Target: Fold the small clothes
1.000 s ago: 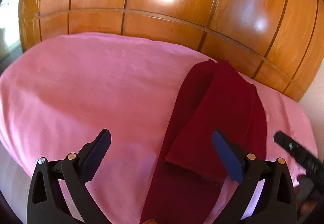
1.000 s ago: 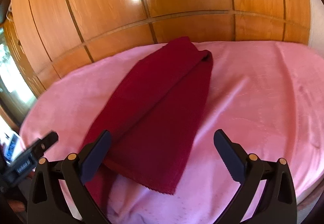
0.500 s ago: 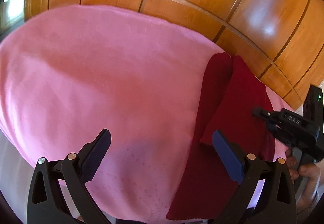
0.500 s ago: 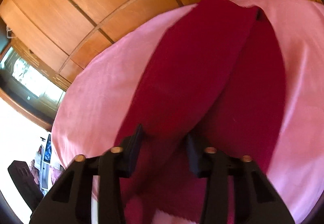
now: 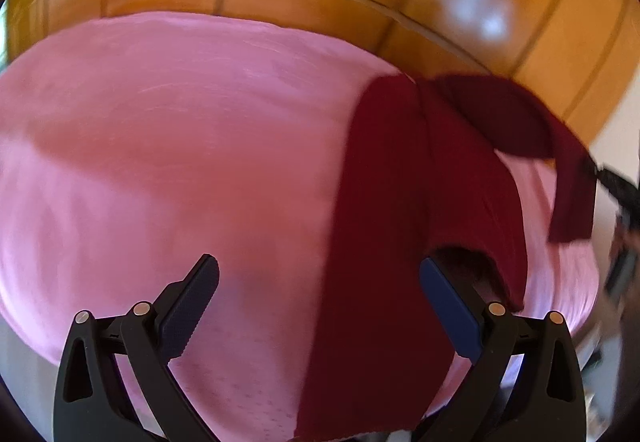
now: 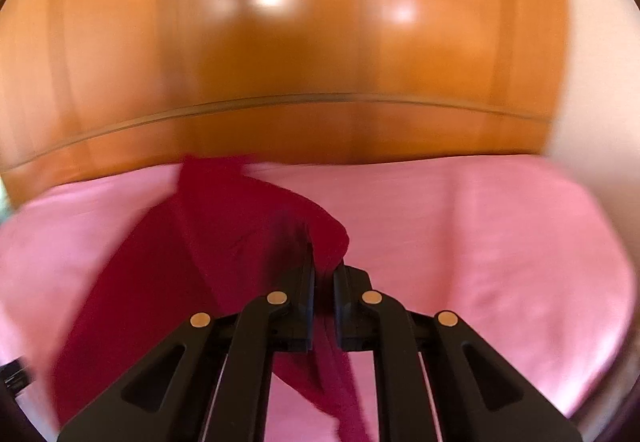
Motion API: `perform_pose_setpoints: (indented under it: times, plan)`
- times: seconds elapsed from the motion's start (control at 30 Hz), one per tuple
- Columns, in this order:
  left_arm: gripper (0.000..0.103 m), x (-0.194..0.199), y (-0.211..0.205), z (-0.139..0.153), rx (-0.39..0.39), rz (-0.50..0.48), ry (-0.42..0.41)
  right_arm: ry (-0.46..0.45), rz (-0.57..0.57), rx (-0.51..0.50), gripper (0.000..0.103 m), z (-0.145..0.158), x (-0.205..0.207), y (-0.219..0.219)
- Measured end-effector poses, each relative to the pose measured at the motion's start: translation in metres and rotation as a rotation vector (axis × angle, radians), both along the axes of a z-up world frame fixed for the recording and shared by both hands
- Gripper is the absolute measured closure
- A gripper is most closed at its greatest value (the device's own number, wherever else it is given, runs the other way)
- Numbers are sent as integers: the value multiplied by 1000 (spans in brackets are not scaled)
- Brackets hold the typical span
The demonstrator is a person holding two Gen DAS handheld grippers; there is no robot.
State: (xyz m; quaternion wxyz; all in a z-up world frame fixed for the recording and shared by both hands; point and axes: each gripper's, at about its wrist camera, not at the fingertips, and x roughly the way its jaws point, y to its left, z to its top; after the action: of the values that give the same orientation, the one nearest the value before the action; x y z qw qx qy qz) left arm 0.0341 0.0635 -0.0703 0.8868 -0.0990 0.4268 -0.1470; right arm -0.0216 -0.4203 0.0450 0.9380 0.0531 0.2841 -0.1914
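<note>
Pink bedsheet (image 5: 180, 162): my right gripper (image 6: 324, 274) just clamped the dark red knit garment (image 5: 400, 202), lifting its 3 o'clock flap; left gripper (image 5: 320, 306) wide open, empty.

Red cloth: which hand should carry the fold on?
Right. Its tool is already shut on the cloth, lifting one end off the pink sheet. The left tool is open, holding nothing.

The dark red cloth (image 5: 384, 202) looked soft and matt. The pink cover (image 5: 180, 162) was matt fabric, finely dimpled at six o'clock. The wooden panels (image 6: 280, 42) shone glossy.
</note>
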Motion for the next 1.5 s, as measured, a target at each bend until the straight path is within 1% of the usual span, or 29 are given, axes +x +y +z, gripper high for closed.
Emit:
perform_pose_setpoints:
  times: [0.07,0.17,0.2,0.23,0.27,0.3,0.37,0.43,0.5,0.57,0.6,0.63,0.67,0.7,0.73,0.8,0.83,0.87,0.9,0.93,0.97,1.0,1.07,1.17,1.23,1.27,1.37,1.47,1.5]
  plan:
    - [4,0,-9,-2,31,-32,12,35,-94,-10,97,-9,7,-41]
    - [4,-2,-17,-5,65,-65,21,101,-159,-13,97,-24,27,-79]
    - [7,-3,-20,-6,71,-85,30,127,-164,-15,96,-31,37,-85]
    - [20,-4,-23,-8,72,-107,43,147,-169,-19,95,-37,44,-91]
    - [29,-5,-25,-10,77,-122,57,161,-182,-22,86,-42,50,-95]
    - [29,-5,-28,-13,84,-140,79,174,-182,-10,68,-47,58,-97]
    - [29,-6,-31,-20,87,-152,99,154,-186,4,42,-48,58,-94]
    - [31,-10,-31,-24,89,-155,102,137,-171,6,42,-41,49,-81]
    - [41,-9,-31,-27,81,-160,99,103,-83,76,41,-37,29,-60]
    - [61,-7,-29,-28,69,-168,94,98,54,188,39,-39,13,-34]
    - [66,-5,-28,-28,48,-174,97,113,151,287,38,-45,5,-15]
    - [79,-3,-25,-28,28,-174,104,135,244,384,38,-54,-3,6]
    - [90,0,-23,-28,8,-175,111,150,302,439,38,-61,-8,20]
    - [93,1,-22,-28,-9,-179,114,168,369,501,38,-69,-13,39]
    - [94,0,-22,-27,-19,-180,113,197,439,574,38,-80,-19,62]
    - [94,0,-20,-24,-35,-182,103,248,509,657,38,-97,-26,94]
    - [94,-1,-20,-22,-42,-183,98,271,530,670,39,-104,-28,109]
    - [94,-1,-17,-19,-51,-179,89,287,547,674,47,-109,-28,119]
    - [94,-1,-11,-15,-74,-169,80,315,568,676,64,-116,-29,132]
    - [95,-1,-4,-10,-98,-163,71,334,573,666,74,-119,-30,139]
    - [95,0,4,-3,-116,-151,52,342,583,632,89,-118,-33,147]
    - [95,2,9,3,-120,-142,35,337,589,606,93,-113,-27,147]
    - [96,6,23,17,-122,-117,1,301,593,541,95,-93,-32,142]
    - [96,25,49,43,-67,-46,-76,216,553,459,96,-59,-43,116]
    - [96,46,66,62,-15,9,-133,151,471,359,96,-31,-57,90]
    - [96,56,72,70,5,27,-152,131,400,281,96,-20,-63,70]
    - [96,91,77,90,116,78,-207,149,218,150,96,-15,-64,21]
    - [95,131,78,92,198,141,-190,211,79,73,96,-28,-52,-17]
    - [92,139,76,91,224,164,-176,232,48,73,96,-36,-47,-28]
